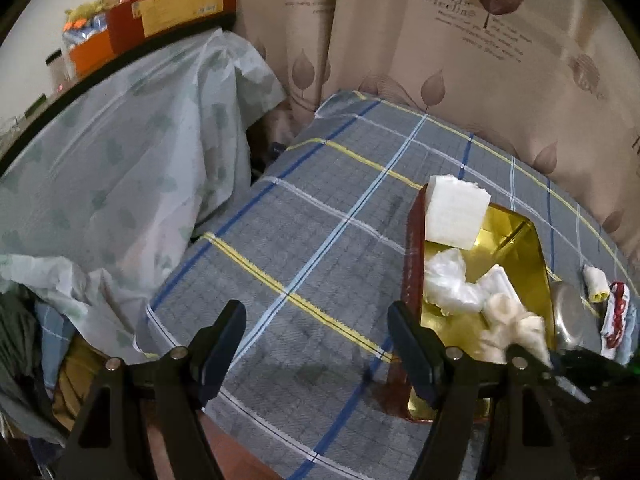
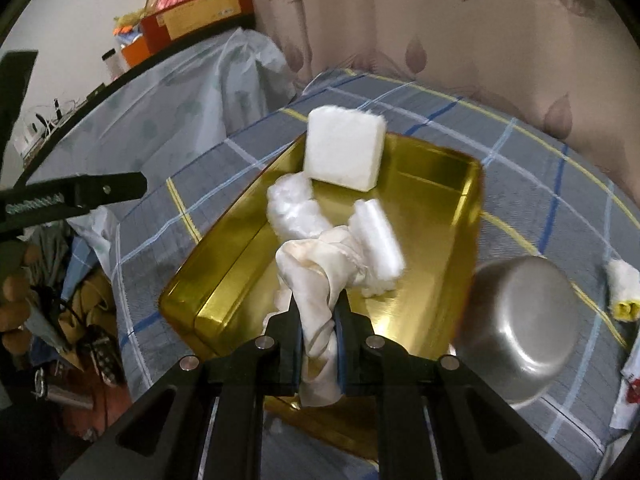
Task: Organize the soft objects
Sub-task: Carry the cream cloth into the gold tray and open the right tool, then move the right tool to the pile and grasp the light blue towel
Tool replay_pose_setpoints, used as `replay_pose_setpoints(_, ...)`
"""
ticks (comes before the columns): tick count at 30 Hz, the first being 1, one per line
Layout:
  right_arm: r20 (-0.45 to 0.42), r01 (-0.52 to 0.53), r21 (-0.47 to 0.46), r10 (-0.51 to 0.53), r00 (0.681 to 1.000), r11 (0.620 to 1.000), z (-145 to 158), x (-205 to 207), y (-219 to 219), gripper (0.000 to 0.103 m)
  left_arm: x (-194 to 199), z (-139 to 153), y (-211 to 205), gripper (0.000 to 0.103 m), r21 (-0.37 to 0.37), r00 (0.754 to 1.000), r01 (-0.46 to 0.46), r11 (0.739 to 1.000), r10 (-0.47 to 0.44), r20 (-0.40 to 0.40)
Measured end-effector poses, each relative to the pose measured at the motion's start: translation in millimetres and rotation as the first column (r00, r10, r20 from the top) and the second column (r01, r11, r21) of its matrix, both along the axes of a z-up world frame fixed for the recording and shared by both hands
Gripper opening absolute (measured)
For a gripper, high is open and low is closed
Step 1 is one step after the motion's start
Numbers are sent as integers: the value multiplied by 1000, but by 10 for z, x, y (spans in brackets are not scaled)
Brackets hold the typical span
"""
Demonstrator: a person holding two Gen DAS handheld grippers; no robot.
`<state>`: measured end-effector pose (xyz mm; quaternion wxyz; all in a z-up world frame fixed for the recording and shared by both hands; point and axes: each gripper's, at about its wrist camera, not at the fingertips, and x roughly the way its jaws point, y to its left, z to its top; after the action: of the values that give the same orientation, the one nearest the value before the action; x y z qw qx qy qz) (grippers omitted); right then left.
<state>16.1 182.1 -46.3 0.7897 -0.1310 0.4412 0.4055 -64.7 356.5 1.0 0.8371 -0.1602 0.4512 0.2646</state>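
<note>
My right gripper (image 2: 318, 320) was clamped on a cream cloth (image 2: 316, 268), its jaws pinched tight on the twisted fabric, held just above the near end of the gold tin (image 2: 224, 292). The cloth bunched up toward 12 o'clock from the fingers, its top end near or touching the plastic-wrapped white roll (image 2: 378, 240); I couldn't tell which. A crumpled clear bag (image 2: 294, 210) lay at 11 o'clock of that, and the white foam block (image 2: 344, 148) leaned on the tin's far rim at 12.

My left gripper (image 1: 316, 332) was spread wide and empty, hovering over the plaid sheet (image 1: 320, 208), the tin at its 3 o'clock.

Outside the tin: an upturned steel bowl (image 2: 520, 320) touching or just beside its right wall at 3 o'clock, a small white roll with a yellow end (image 2: 624, 288) farther out at 3, and a red-and-white wrapper (image 2: 636, 384) at 4, cut off by the edge.

Progress, my read: well along. Block, bag and roll were in the tin; cloth held but not released. Left to do: drop the cloth, then probably the small roll and the wrapper, if that counts as soft.
</note>
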Motion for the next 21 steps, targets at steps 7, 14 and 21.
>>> replay_pose_setpoints(7,18,-20,-47,21,1000,999,-115,-6,174,15,2,-39,40,75,-30,1000,-3,1000,3,-9)
replay_pose_setpoints(14,50,1,-16,0,999,1000,7,-38,101,51,7,-67,23,75,-48,1000,-10,999,9,-13)
replay_pose_setpoints(21,132,11,12,-13,991,1000,326,-174,-74,61,4,-74,-11,75,-57,1000,12,998,-13,-9)
